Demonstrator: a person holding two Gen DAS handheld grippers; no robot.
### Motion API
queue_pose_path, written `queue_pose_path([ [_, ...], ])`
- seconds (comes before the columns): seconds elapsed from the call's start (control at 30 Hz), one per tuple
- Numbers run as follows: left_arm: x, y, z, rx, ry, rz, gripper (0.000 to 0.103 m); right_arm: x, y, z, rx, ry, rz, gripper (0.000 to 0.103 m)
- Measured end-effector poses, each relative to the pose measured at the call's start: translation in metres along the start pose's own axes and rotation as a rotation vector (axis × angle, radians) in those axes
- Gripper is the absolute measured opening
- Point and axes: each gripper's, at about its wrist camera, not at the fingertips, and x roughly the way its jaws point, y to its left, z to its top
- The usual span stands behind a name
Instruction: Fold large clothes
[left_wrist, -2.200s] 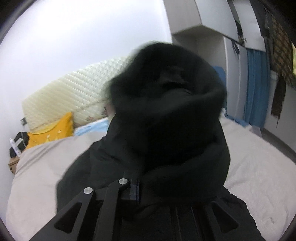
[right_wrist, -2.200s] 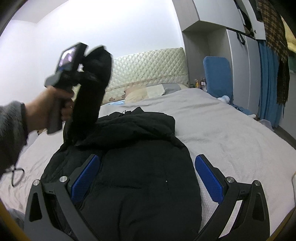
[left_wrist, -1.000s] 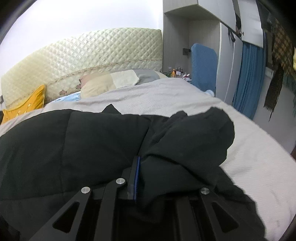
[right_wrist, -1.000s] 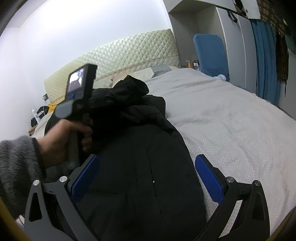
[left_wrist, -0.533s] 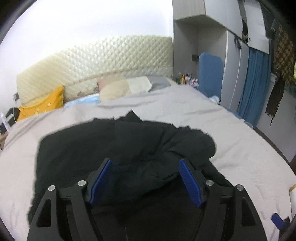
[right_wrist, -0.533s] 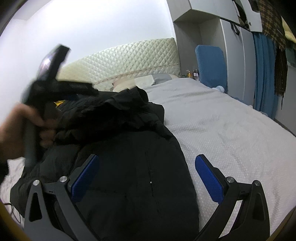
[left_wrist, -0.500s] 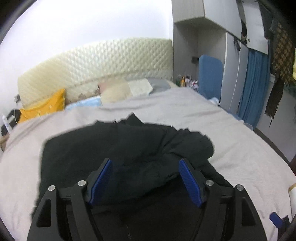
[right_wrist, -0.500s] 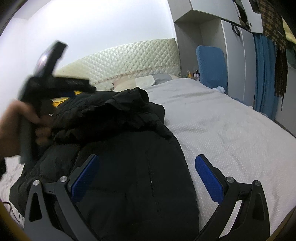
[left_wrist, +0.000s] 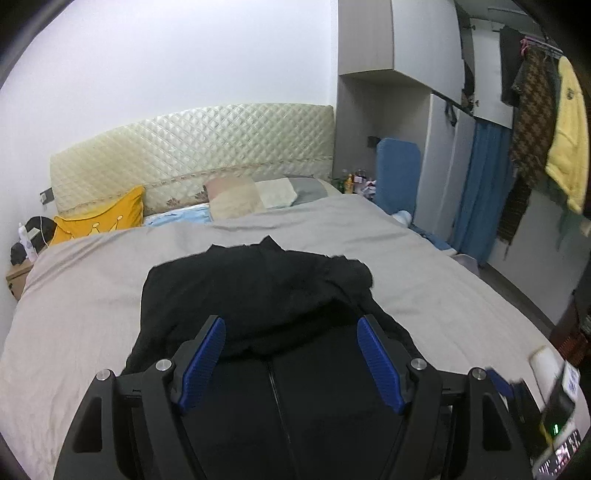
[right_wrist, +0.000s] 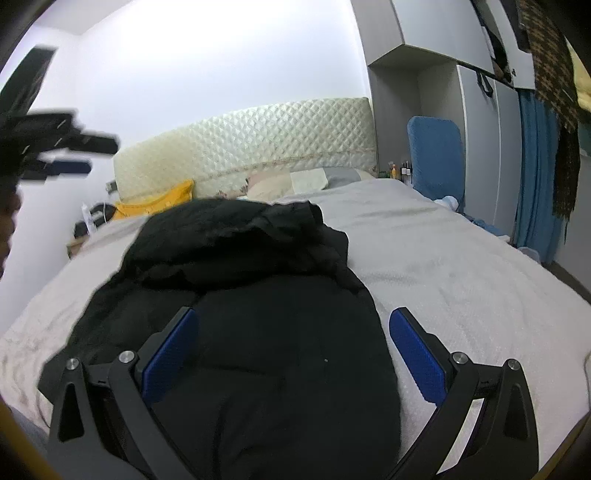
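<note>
Lying across the middle of a grey-covered bed (left_wrist: 92, 295), a large black padded coat (left_wrist: 258, 295) is sitting with its lower body spread flat toward the camera and its upper part bunched into a rumpled heap (right_wrist: 236, 236) on top, toward the headboard (left_wrist: 192, 147). Judging by this, a first fold is sitting loosely and needing tidying. The left gripper (left_wrist: 291, 354) is hovering above the coat with its blue pads (left_wrist: 376, 362) spread wide, holding nothing. The right gripper (right_wrist: 291, 350) is likewise gaping wide and empty over the coat's near half. In the right wrist view the left gripper appears blurred at upper left, well above the bed. Next, each claw is probably needing to drop to a coat edge, pinch the fabric and carry it over. Pillows (left_wrist: 236, 192) and a yellow cushion (left_wrist: 99, 218) are resting by the headboard.
</note>
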Motion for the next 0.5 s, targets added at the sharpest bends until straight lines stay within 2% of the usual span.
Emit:
queue_pose_path([
  [0.1,-0.019,-0.001,-0.020,0.006,-0.002,0.007,0.074,-0.007,0.008,0.001,-0.018,-0.002,-0.006,0.103],
  [0.17,-0.031,0.003,-0.036,-0.022,0.024,-0.005,0.074,-0.012,0.010,-0.001,-0.025,0.004,0.002,0.103],
  [0.23,-0.045,0.008,-0.048,-0.039,0.009,-0.010,0.074,-0.017,0.014,-0.003,-0.034,0.011,0.004,0.103],
  [0.37,-0.062,0.025,-0.074,-0.088,0.010,0.019,0.074,-0.030,0.021,-0.008,-0.040,0.022,0.037,0.103],
  [0.5,-0.063,0.044,-0.100,-0.109,0.024,0.061,0.074,-0.034,0.029,-0.011,-0.058,0.036,0.051,0.103],
])
